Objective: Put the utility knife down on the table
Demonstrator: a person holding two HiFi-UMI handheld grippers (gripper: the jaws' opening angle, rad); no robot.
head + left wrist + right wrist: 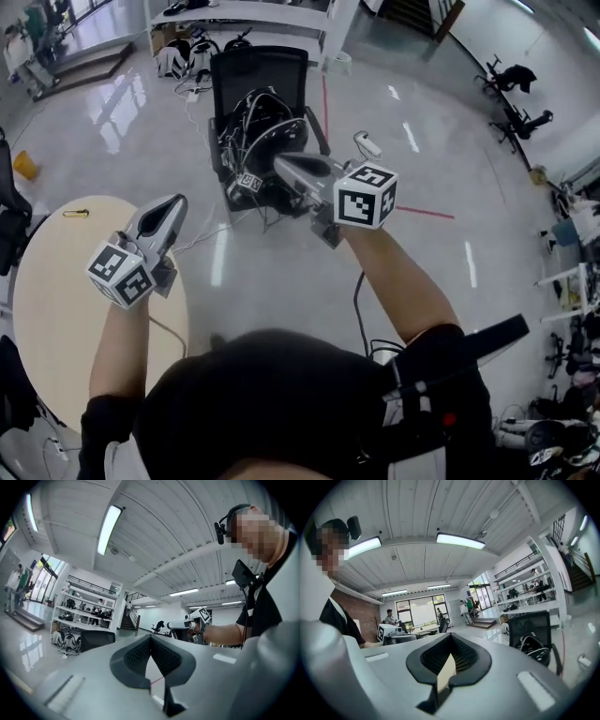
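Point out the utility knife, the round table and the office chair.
utility knife (75, 214): head view, its yellow body.
round table (52, 305): head view, bare top.
office chair (259, 70): head view, backrest.

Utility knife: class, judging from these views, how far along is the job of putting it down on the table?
Done: the yellow utility knife lies on the round table, well apart from both grippers. In hand: nothing; the left gripper and right gripper are both shut and empty, held level. Left: the task itself looks complete.
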